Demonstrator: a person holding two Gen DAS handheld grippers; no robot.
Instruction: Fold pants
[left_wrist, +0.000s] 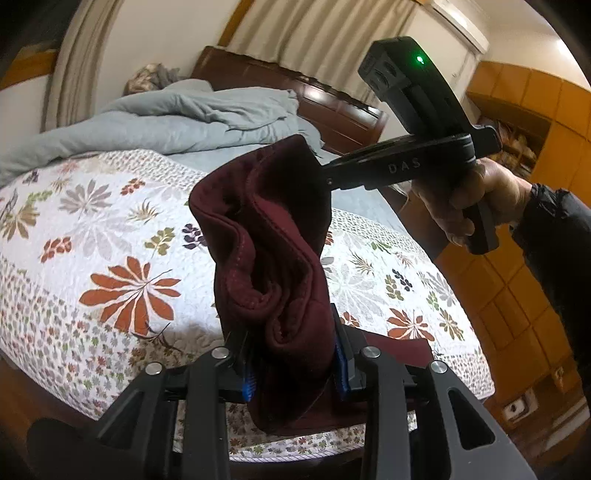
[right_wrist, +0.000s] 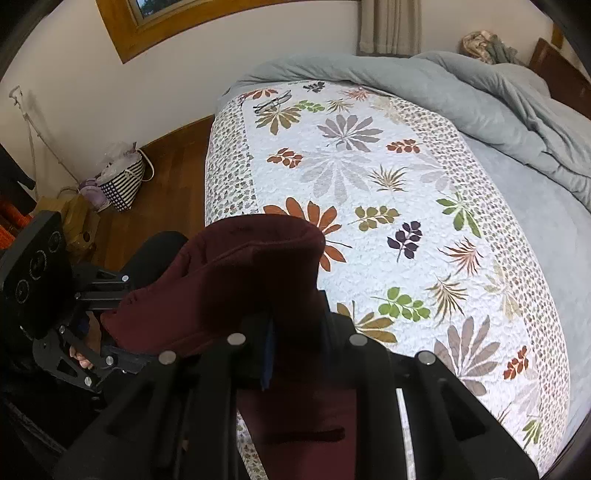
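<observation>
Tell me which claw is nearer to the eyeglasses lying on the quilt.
Neither clearly. The left claw and right claw both grip the maroon pants at the quilt's near end; the eyeglasses lie far off.

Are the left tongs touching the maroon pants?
Touching: the left wrist view shows the left tongs pinching the bunched maroon pants between their blue pads.

Maroon pants (left_wrist: 273, 236): soft matt cloth, stitched seams. Quilt (right_wrist: 369, 177): textured matt cotton-like cloth, floral print. Left tongs (left_wrist: 295, 373): matt black plastic, shiny metal pins. Headboard (left_wrist: 332, 107): glossy dark wood. Floor (right_wrist: 173, 184): polished wood.
</observation>
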